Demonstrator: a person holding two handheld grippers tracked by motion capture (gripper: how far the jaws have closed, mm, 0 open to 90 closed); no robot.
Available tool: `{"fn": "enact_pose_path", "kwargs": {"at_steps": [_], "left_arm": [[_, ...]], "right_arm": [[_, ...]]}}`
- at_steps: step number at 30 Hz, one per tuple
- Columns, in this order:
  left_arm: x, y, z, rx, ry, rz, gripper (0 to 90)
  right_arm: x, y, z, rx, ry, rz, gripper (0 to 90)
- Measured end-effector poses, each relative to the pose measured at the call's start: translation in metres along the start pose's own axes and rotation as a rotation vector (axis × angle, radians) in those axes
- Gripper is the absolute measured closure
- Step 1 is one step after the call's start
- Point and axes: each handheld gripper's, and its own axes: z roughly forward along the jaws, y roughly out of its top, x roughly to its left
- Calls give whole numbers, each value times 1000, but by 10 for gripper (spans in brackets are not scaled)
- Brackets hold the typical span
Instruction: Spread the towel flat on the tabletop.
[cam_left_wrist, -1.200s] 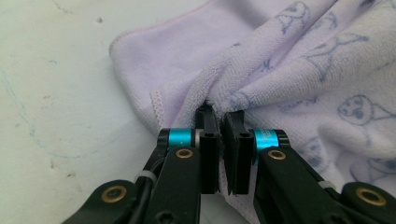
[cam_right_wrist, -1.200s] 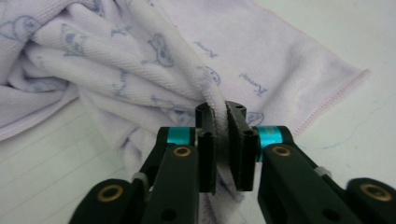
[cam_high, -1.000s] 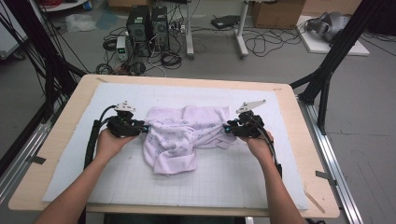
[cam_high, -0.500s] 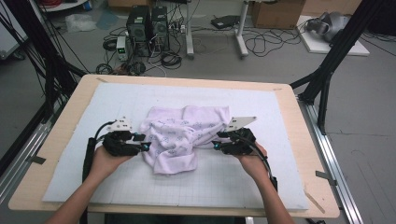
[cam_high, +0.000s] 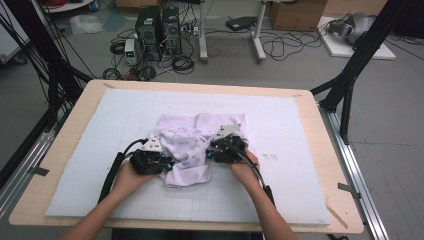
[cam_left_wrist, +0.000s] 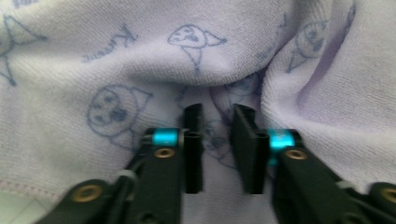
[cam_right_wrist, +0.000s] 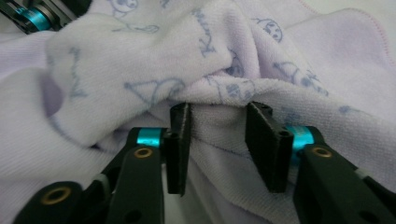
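Towel (cam_high: 187, 145), lilac with blue doodle print, is lying bunched up on the white mat (cam_high: 300, 130) around the table's middle, a bit toward the near edge. Left gripper (cam_high: 162, 162) is pressing in at its left side, jaws just closing to a narrow gap with a fold between them, pads not clearly pinching. Right gripper (cam_high: 212, 152) is sitting at the right side, jaws also closing, wider apart, straddling a thick ridge of cloth.

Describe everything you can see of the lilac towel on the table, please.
The pale lilac terry towel with blue printed cartoon faces and lettering lies crumpled in soft folds on the white gridded mat. One hem has pinkish stitching. The left gripper has just been closing, its jaws narrowly apart over a fold. The right gripper has fabric bunched between its jaws at the opposite side; pad contact is unclear.
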Motion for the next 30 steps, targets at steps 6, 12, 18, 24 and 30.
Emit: {"fn": "enact_pose_path", "kwargs": {"at_steps": [6, 12, 18, 24, 30], "left_arm": [[3, 0, -5, -5, -39, -17, 879], [0, 1, -30, -66, -48, -25, 881], [-4, 2, -58, -109, -35, -5, 882], [-5, 8, -85, -160, -17, 1, 882], [2, 22, -92, -184, 27, 1, 883]], "right_arm": [[-4, 0, -3, -13, 53, 12, 844], [-4, -3, -32, -52, 78, 6, 857], [3, -8, -68, -86, 81, -9, 858], [9, -11, -103, -105, 95, -27, 860], [-2, -2, -128, -132, 49, -36, 860]]}}
